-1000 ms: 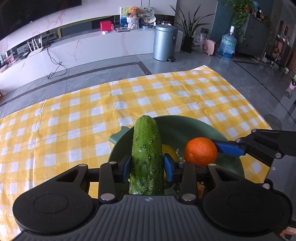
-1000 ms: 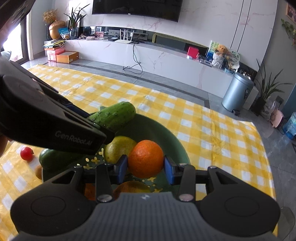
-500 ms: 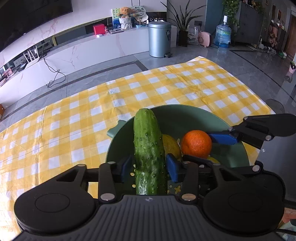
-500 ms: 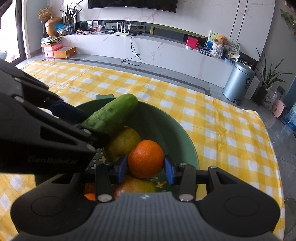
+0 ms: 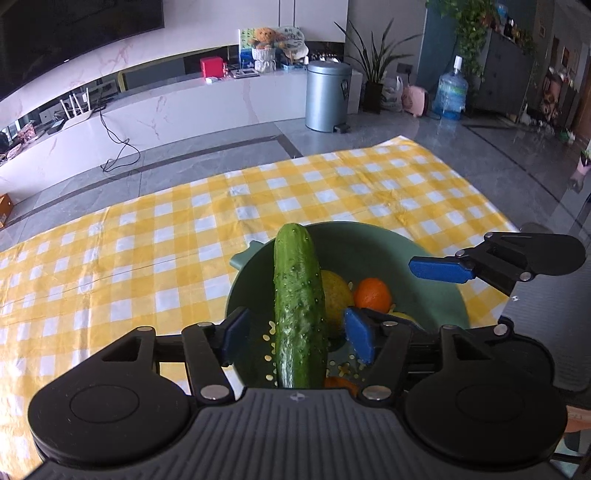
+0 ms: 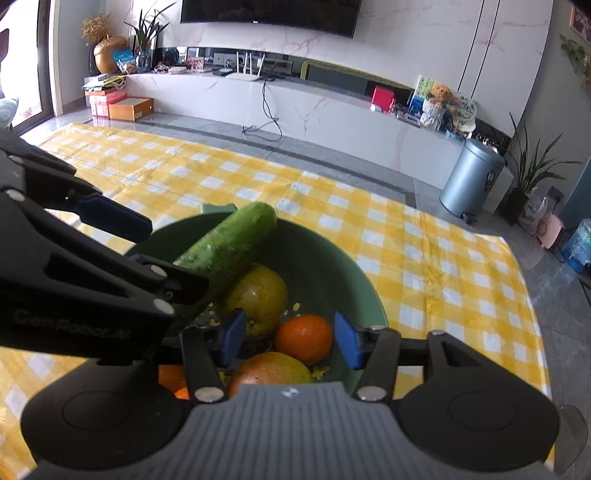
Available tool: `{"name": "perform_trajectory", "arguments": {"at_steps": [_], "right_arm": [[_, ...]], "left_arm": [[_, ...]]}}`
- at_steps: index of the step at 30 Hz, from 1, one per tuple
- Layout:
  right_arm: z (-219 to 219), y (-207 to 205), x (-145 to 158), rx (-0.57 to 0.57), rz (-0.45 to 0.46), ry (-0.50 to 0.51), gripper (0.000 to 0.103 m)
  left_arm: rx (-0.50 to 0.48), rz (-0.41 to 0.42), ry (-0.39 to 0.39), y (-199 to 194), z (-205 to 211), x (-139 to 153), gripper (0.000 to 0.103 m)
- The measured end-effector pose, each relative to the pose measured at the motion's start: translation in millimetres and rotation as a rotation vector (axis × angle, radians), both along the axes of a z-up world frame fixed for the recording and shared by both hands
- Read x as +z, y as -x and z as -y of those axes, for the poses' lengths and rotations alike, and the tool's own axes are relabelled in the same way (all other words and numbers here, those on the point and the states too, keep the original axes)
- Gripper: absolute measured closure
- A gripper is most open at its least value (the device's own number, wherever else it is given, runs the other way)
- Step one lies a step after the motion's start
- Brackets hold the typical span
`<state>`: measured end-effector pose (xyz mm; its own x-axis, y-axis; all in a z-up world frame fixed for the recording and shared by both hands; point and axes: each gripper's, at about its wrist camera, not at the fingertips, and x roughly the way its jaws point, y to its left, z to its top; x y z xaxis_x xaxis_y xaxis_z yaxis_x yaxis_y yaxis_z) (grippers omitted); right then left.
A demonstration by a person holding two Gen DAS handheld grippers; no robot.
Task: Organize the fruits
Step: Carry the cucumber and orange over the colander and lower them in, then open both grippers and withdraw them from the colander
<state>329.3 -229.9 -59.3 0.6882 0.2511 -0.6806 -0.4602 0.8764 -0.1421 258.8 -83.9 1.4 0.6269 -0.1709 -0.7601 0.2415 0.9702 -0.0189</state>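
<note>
Opening clear of cucumber (image 5: 299,302) and orange (image 6: 303,338), both hand-held grippers crowd the green bowl (image 6: 332,266).

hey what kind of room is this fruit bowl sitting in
Most likely a home living room. A large wall-mounted TV hangs over a long marble-look media console, a teddy bear sits on it, and potted plants and a pedal bin stand nearby.
</note>
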Motion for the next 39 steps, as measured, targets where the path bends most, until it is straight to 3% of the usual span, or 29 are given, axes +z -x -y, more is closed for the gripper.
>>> {"name": "perform_trajectory", "arguments": {"at_steps": [11,19,28,39], "right_arm": [[-1,43,32,0.000,0.074,-0.046,0.035],[-7,82,43,-0.009,0.062,-0.124,0.027],[-17,125,35,-0.029,0.011,-0.209,0.027],[-31,161,6,-0.131,0.010,-0.228,0.025]], "left_arm": [[0.017,0.054,-0.020,47,-15,31,0.031],[0.021,0.044,-0.013,82,-35,43,0.030],[0.034,0.037,-0.141,115,-59,33,0.028],[0.090,0.020,-0.066,143,-98,20,0.028]]}}
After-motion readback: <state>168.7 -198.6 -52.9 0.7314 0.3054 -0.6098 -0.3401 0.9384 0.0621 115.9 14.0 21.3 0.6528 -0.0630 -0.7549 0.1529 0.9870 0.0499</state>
